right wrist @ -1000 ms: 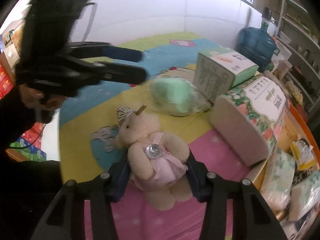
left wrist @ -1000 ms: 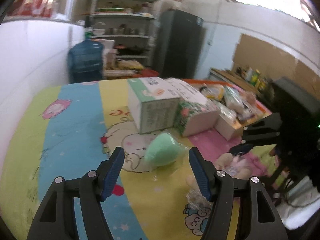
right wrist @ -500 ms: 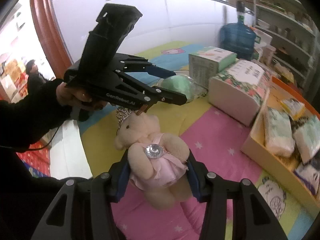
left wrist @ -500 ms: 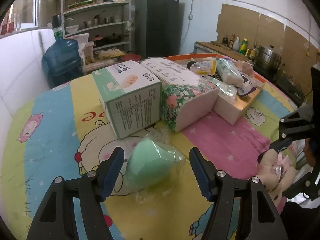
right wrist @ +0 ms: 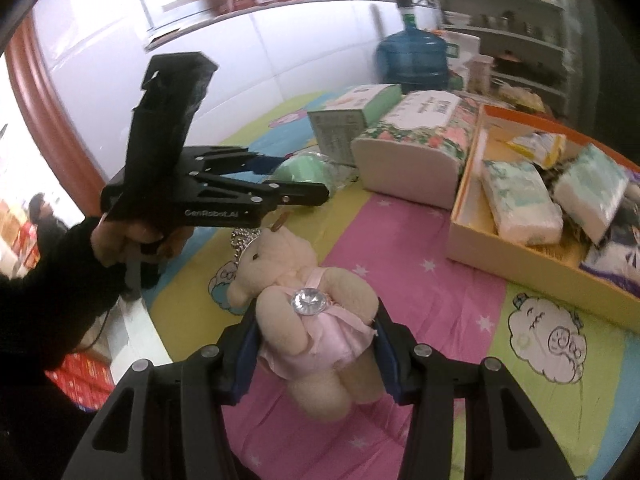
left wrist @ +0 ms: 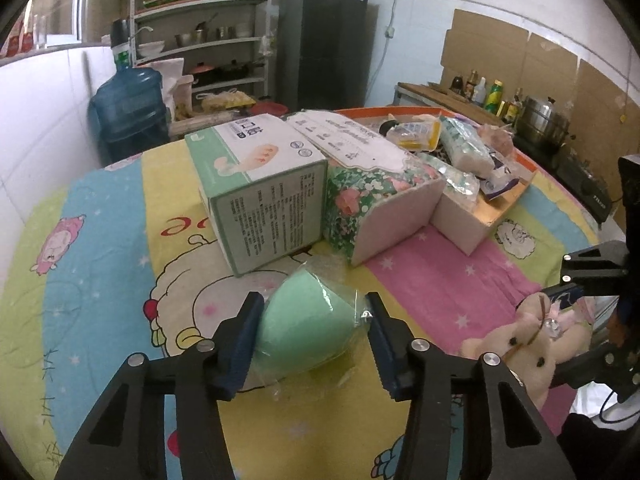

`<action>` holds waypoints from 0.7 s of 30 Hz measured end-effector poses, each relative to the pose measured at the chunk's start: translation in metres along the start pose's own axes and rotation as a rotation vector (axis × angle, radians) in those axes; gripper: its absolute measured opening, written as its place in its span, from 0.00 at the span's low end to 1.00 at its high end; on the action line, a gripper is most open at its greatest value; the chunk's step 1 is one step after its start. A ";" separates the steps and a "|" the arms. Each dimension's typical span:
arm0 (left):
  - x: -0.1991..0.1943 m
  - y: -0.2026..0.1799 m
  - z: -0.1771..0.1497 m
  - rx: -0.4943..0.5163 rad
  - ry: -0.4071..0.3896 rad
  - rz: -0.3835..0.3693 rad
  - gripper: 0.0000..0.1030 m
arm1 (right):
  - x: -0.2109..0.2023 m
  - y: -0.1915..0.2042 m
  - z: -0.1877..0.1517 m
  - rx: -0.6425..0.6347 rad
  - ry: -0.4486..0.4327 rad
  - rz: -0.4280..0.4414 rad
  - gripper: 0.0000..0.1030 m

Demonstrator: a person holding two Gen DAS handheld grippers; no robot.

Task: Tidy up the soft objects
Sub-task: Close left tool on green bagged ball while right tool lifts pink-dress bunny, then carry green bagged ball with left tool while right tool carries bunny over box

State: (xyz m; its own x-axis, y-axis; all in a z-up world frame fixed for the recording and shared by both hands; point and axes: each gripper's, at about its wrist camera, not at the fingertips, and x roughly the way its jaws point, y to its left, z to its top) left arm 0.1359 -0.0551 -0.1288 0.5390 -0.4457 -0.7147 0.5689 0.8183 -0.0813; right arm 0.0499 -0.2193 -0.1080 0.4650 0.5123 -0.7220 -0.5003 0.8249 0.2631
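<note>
A mint-green sponge [left wrist: 304, 328] in clear plastic wrap lies on the cartoon-print tablecloth. My left gripper [left wrist: 314, 305] straddles it with its jaws closing: the left pad touches the sponge and the right pad presses the wrap. The right wrist view shows the same sponge [right wrist: 306, 165] inside the left gripper [right wrist: 300, 176], held by a hand in a black sleeve. A cream teddy bear [right wrist: 296, 264] in a pink dress hangs above the cloth, and my right gripper [right wrist: 315, 314] is shut on its body. The bear [left wrist: 516, 340] also appears at the lower right of the left wrist view.
A green-and-white carton [left wrist: 260, 184] and a floral tissue pack [left wrist: 372, 184] stand just behind the sponge. An orange-rimmed cardboard box [right wrist: 520, 258] with several soft packets sits at the right. A blue water jug [left wrist: 128, 112] and shelves stand beyond the table.
The left gripper moved forward over the sponge and narrowed its jaws onto it. The right gripper swung right and rolled, carrying the bear toward the cardboard box.
</note>
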 end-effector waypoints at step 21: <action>-0.066 -0.019 -0.009 -0.107 -0.190 0.048 0.50 | -0.038 -0.012 0.000 0.134 -0.174 -0.085 0.49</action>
State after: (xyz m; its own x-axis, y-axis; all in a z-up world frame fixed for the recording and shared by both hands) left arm 0.0844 -0.0383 -0.0862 0.6773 -0.4572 -0.5764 0.4760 0.8697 -0.1306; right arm 0.0380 -0.2489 -0.0836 0.6259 0.4634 -0.6273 -0.3575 0.8853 0.2972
